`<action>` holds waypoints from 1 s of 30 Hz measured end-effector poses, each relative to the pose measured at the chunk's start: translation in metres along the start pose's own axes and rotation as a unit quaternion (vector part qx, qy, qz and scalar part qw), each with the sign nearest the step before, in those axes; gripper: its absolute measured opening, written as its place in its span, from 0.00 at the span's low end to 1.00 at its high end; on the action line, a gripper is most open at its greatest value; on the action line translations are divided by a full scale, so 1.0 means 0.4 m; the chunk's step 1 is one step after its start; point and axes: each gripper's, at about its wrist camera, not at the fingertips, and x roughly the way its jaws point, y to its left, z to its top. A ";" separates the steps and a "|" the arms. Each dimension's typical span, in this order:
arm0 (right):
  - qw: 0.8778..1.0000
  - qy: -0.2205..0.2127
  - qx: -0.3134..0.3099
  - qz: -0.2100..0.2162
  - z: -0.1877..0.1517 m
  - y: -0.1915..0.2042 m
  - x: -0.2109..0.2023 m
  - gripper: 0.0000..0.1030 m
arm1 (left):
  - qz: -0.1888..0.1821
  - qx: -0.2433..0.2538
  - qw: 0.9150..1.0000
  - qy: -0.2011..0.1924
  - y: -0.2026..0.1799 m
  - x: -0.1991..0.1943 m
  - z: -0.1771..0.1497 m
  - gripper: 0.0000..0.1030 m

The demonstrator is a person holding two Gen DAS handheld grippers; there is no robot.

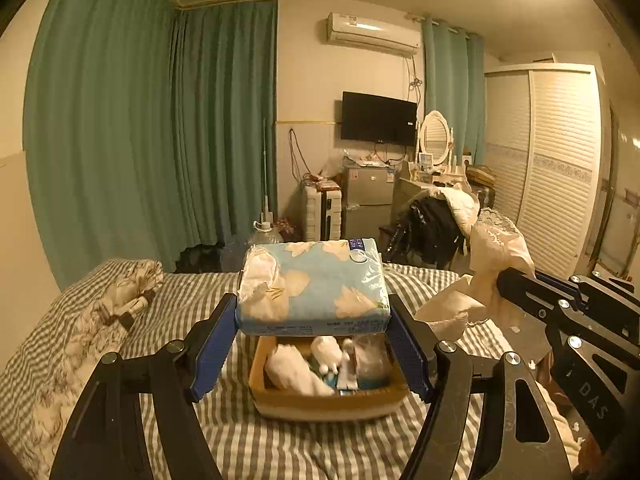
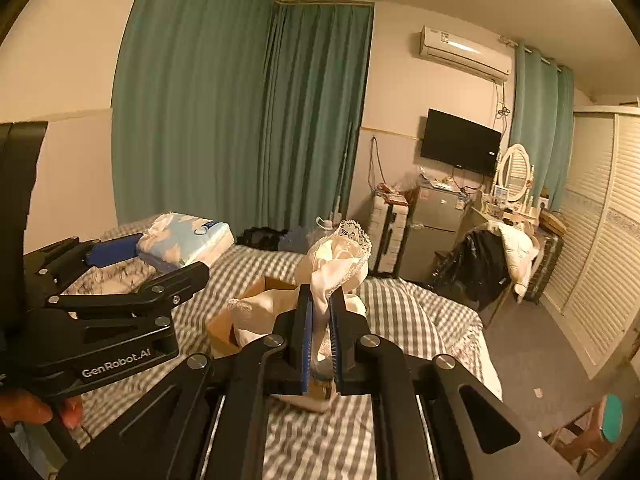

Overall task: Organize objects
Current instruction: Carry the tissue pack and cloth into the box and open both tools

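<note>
While the left gripper clamps the tissue pack above the cardboard box on the bed, the right gripper pinches a cream lace cloth beside it. Risks: soft pack slipping from the pads; cloth trailing over the already part-filled box and blocking placement.

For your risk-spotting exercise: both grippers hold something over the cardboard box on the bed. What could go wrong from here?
1. The tissue pack looks nearly as wide as the cardboard box, which already holds items, so it may perch on top and slide off.
2. The lace cloth droops loosely from the right gripper and could snag the box rim.
</note>
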 end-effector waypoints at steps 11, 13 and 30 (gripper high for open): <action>1.000 0.014 0.017 0.015 0.083 -0.036 0.246 0.07 | 0.018 -0.007 1.000 0.015 0.005 0.240 0.067 0.72; 1.000 0.022 0.016 0.014 0.090 -0.039 0.298 0.07 | 0.021 -0.009 0.999 0.027 0.004 0.292 0.062 0.72; 0.981 0.176 0.070 0.035 -0.145 -0.120 0.678 0.07 | 0.030 0.019 0.987 0.156 0.000 0.569 -0.145 0.72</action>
